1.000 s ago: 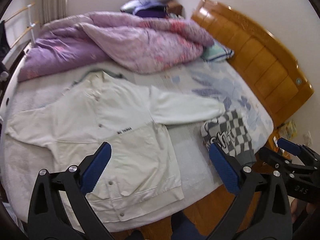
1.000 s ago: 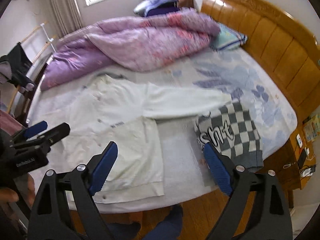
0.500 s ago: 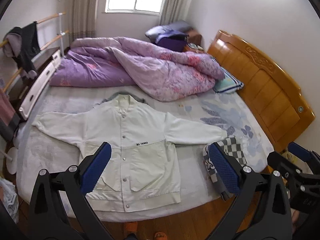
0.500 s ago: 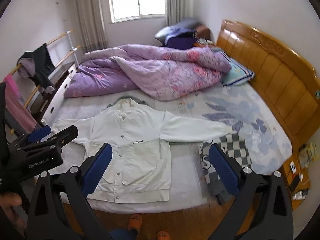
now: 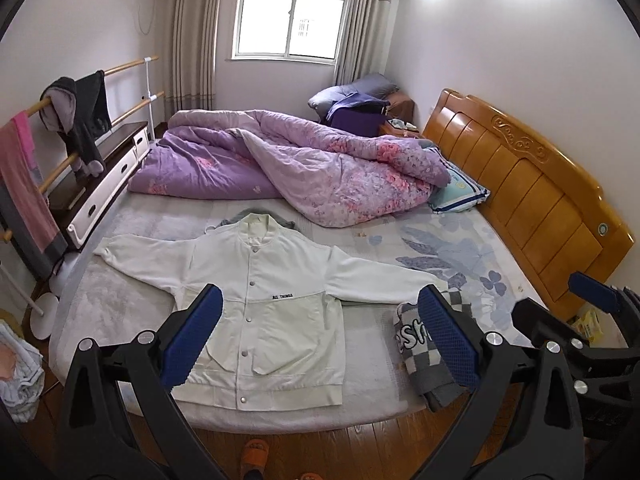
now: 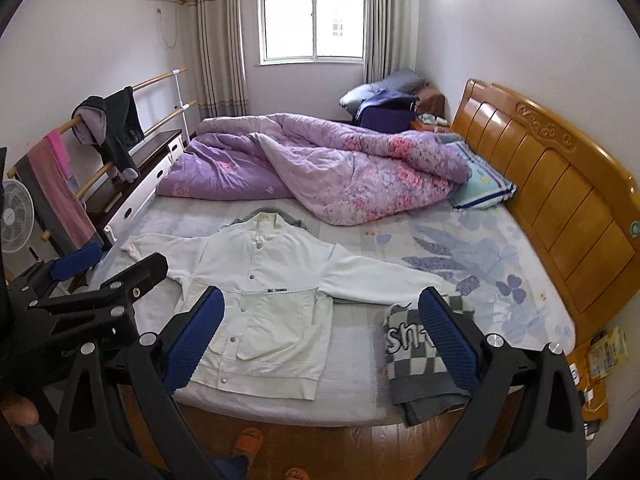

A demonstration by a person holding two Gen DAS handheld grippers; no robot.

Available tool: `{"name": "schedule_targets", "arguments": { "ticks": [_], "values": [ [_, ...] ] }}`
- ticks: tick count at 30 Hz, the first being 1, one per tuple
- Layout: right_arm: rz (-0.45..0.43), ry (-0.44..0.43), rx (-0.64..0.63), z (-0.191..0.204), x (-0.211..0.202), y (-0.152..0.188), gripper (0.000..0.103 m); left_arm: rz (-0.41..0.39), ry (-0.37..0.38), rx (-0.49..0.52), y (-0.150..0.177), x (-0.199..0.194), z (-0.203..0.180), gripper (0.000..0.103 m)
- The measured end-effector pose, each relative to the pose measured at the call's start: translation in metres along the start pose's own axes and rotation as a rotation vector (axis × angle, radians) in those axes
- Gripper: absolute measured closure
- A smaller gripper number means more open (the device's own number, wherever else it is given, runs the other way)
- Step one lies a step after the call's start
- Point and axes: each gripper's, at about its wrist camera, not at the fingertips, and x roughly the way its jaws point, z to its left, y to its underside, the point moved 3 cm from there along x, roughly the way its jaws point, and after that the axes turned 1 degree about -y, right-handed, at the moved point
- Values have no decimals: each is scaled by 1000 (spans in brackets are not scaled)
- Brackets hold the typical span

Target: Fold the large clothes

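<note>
— Jacket (image 5: 276, 300), white and snap-fronted, is lying face up and spread flat on the bed (image 5: 372, 400), its hem reaching the near edge and its collar pointing toward the far side where the purple quilt (image 5: 312, 168) is heaped. Both sleeves are stretching out sideways along the mattress.

— And the grippers?

— Neither is touching it. The left gripper (image 5: 320, 344) is hanging above the near edge with its jaws standing wide and nothing between them; the right gripper (image 6: 320, 344) is doing the same beside it, equally wide and empty. The jacket is lying ahead of and below both, its collar-to-hem axis running away from them, the sleeves crossing that axis.

— Which is nearer to what?

— The left gripper is looking more squarely down on the body and left sleeve; the right one is sitting closer to the right sleeve, whose cuff is reaching the folded checkered sweater (image 6: 420, 360) at the near right corner.

— Any difference from a second ago?

— Both grippers are pulling back and up: the jacket was filling the views then, and now the whole bed, headboard (image 5: 532, 184) and window (image 5: 292, 16) are showing.
</note>
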Motion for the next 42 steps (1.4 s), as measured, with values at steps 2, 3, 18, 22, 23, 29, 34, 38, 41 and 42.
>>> {"name": "schedule_targets", "arguments": {
  "ticks": [2,3,18,22,23,29,34,38,41,42],
  "values": [
    [-18,-1,-7,-3,-7,0,9,-20,-22,14,1,-11,-9,5],
    [-31,-2,-10,-4,-13,-1,9,-27,-30,22,2,-15,-12,5],
    [-103,-30,10,-11,-48,-13,9,-126,-99,62,-12,-61,-25,5],
    [-117,-23,10,-8,-54,-14,9,-139,-88,54,-15,-67,-22,5],
    [-118,-24,12,-8,-55,-15,9,-144,-89,54,-16,-69,-22,5],
    [-127,-19,21,-6,-58,-18,9,-161,-88,67,-22,-75,-17,5],
    [-132,-11,25,-4,-60,-19,9,-169,-79,63,-25,-79,-14,5],
    [-133,-3,28,-2,-60,-20,9,-169,-77,64,-26,-79,-13,5],
    [-133,2,34,-2,-60,-20,9,-169,-73,67,-28,-78,-11,5],
    [-132,3,35,-1,-59,-20,9,-167,-73,64,-29,-77,-11,5]
  ]
}}
